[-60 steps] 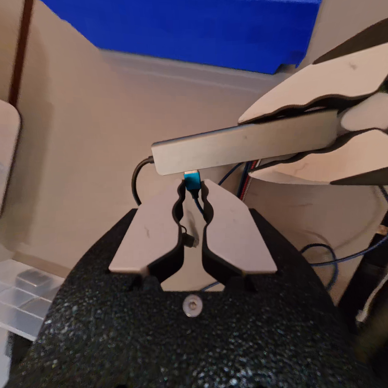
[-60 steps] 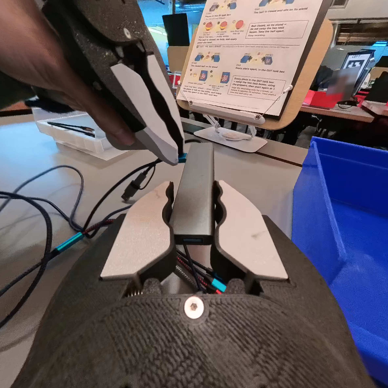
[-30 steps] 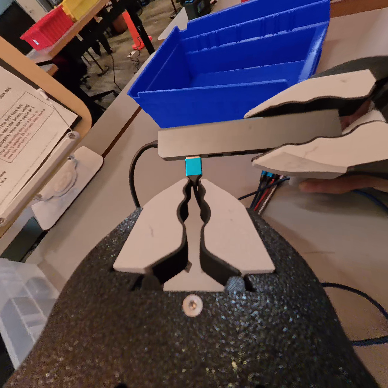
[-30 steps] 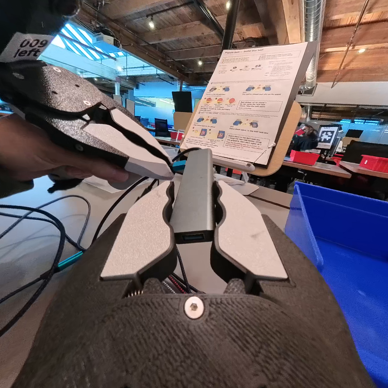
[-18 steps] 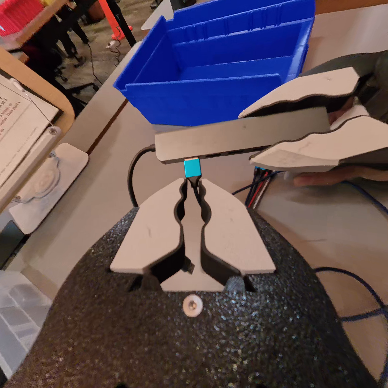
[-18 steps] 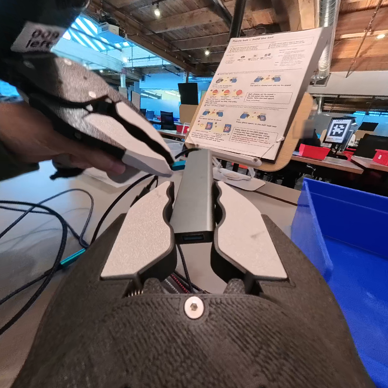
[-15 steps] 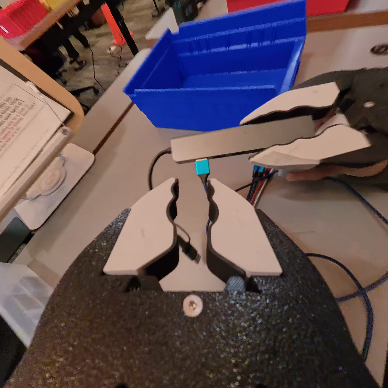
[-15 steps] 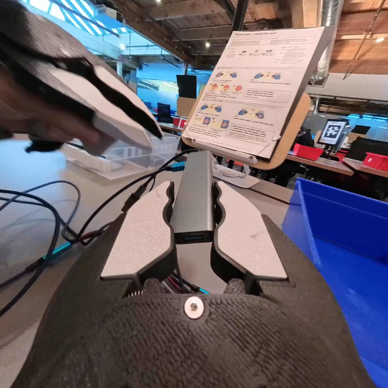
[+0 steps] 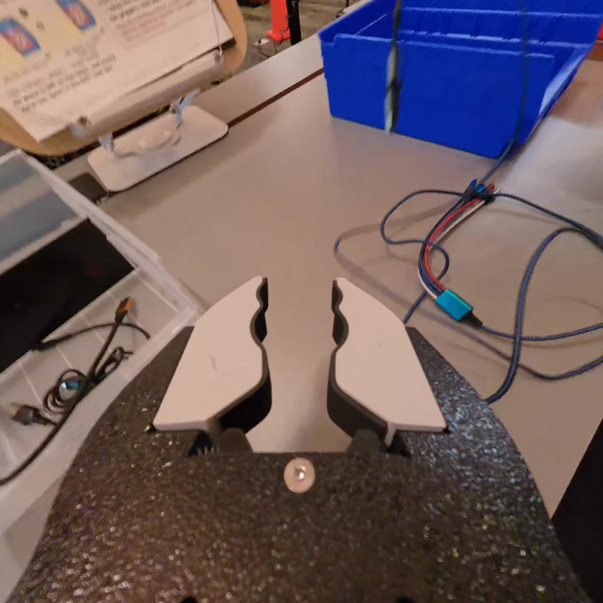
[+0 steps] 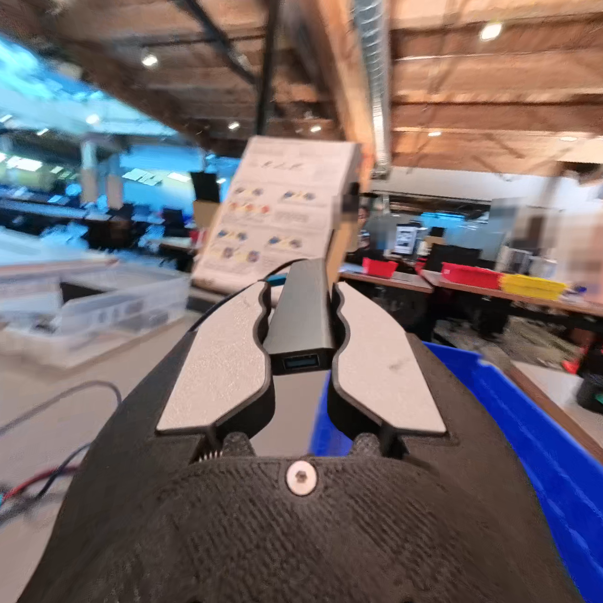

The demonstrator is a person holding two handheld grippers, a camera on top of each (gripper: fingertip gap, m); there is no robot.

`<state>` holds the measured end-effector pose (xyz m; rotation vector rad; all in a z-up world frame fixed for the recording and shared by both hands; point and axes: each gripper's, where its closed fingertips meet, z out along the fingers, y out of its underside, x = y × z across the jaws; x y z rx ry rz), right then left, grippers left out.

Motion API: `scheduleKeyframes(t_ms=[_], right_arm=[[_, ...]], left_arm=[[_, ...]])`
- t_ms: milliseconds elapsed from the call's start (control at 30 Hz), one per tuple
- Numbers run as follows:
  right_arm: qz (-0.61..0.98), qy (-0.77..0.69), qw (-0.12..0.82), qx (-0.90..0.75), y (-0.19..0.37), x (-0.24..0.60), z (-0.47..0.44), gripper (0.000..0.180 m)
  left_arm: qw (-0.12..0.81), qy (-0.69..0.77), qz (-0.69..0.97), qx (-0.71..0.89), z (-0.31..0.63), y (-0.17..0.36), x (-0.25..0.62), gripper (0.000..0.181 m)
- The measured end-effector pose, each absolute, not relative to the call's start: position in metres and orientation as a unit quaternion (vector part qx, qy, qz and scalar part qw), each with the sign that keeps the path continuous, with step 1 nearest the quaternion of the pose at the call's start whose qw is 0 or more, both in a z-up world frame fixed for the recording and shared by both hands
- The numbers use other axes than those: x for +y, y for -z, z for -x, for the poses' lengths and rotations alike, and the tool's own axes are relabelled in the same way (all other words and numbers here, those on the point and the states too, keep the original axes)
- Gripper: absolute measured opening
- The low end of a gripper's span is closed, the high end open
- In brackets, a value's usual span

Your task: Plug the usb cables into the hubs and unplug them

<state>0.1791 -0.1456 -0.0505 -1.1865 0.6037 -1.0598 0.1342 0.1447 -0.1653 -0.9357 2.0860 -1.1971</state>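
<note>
One grey hub (image 10: 301,315), one blue bin (image 9: 456,78), one clear organizer tray (image 9: 107,313), one instruction stand (image 9: 156,130).

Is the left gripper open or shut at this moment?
Open. The left gripper has a clear gap between its fingers, with only bare table visible through it and nothing held.

A dark grey metal hub (image 10: 301,313) bears a teal plug (image 10: 276,279); braided blue, red and white cables (image 9: 434,261) cross the beige surface (image 9: 277,208) near a bright blue plastic bin (image 9: 456,81).
</note>
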Motion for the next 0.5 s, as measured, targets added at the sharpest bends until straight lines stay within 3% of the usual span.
scheduleKeyframes(t_ms=[100, 233, 500], right_arm=[[0.483, 0.455, 0.652, 0.367, 0.047, -0.201, -0.207, 0.036], [0.477, 0.421, 0.619, 0.461, 0.092, -0.243, -0.248, 0.036], [0.658, 0.42, 0.461, 0.422, 0.147, -0.238, -0.28, 0.038]], left_arm=[[0.259, 0.454, 0.355, 0.775, -0.13, 0.179, 0.148, 0.036], [0.247, 0.438, 0.343, 0.794, -0.134, 0.189, 0.142, 0.037], [0.24, 0.435, 0.332, 0.802, -0.155, 0.186, 0.128, 0.037]])
